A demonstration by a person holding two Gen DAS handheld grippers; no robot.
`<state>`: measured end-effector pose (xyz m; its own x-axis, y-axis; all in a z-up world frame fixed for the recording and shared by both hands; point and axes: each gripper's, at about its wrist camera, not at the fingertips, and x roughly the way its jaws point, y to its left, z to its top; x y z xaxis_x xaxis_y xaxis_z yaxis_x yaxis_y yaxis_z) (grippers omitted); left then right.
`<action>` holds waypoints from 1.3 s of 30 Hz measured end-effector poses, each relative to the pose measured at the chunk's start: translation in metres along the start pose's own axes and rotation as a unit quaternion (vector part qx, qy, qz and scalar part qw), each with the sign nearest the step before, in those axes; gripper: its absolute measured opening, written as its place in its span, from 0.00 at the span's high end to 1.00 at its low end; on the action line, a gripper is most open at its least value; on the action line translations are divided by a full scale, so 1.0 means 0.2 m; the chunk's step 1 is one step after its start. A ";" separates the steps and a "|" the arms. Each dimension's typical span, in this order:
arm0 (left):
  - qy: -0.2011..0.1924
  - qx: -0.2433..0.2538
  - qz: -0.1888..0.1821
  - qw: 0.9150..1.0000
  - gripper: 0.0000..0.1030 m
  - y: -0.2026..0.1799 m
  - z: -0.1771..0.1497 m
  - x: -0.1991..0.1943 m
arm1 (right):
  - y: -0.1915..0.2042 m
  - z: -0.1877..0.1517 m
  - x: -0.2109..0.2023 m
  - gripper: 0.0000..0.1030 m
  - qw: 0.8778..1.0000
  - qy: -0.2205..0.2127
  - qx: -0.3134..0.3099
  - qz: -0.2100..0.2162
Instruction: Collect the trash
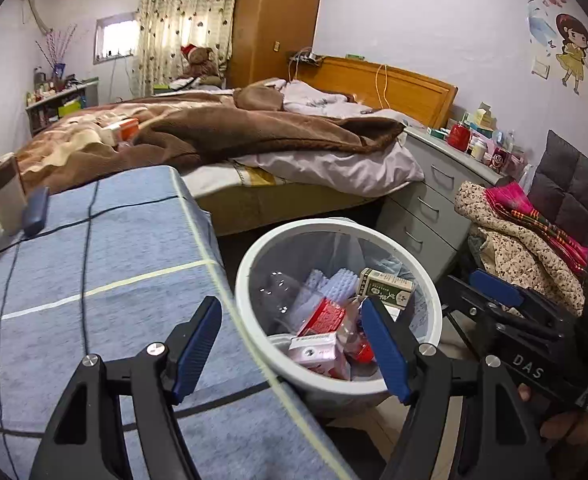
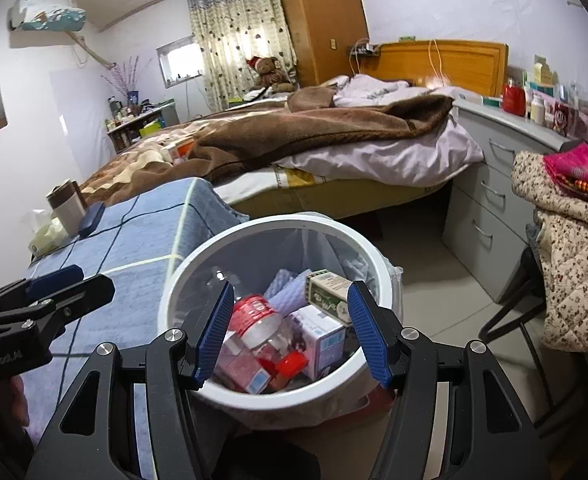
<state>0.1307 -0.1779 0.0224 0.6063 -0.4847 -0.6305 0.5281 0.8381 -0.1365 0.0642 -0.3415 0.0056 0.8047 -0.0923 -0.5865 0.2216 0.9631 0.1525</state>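
Both claws hover w/ jaws spread, nothing pinched: left gripper (image 1: 294,344) over the table edge, right gripper (image 2: 289,332) above the white bin (image 2: 181,288). Trash, incl. a red-capped bottle (image 2: 261,320) and cartons, lies inside the bin. Next: lift clear, approach leftover items, possibly tissue (image 2: 47,234), squarely.

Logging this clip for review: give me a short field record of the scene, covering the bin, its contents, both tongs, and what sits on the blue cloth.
setting: bedroom, bin on the floor beside a blue cloth
bin: white bin with clear liner, upright
contents: green box, red-capped bottle, pink carton, lilac ridged sheet
left tongs: open, empty, over the cloth's edge and the bin's rim
right tongs: open, empty, above the bin
on cloth: cup, dark blue case, tissues
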 end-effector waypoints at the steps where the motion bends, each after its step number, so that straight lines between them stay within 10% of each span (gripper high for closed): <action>1: -0.002 -0.001 0.003 1.000 0.27 0.01 -0.01 -0.02 | 0.01 -0.01 -0.01 0.41 1.000 -0.002 -0.002 -0.001; 21: -0.057 0.009 0.105 0.993 0.23 0.00 -0.31 -0.33 | 0.18 -0.23 -0.24 0.40 0.998 -0.045 -0.019 -0.039; 39: -0.067 0.013 0.108 0.992 0.23 -0.04 -0.37 -0.38 | 0.23 -0.27 -0.27 0.40 0.998 -0.049 -0.017 -0.044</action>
<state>0.0366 -0.1285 0.0139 0.7796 -0.3241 -0.5359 0.3906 0.9205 0.0116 0.0002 -0.2782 0.0015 0.8327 -0.2000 -0.5163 0.2770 0.9579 0.0757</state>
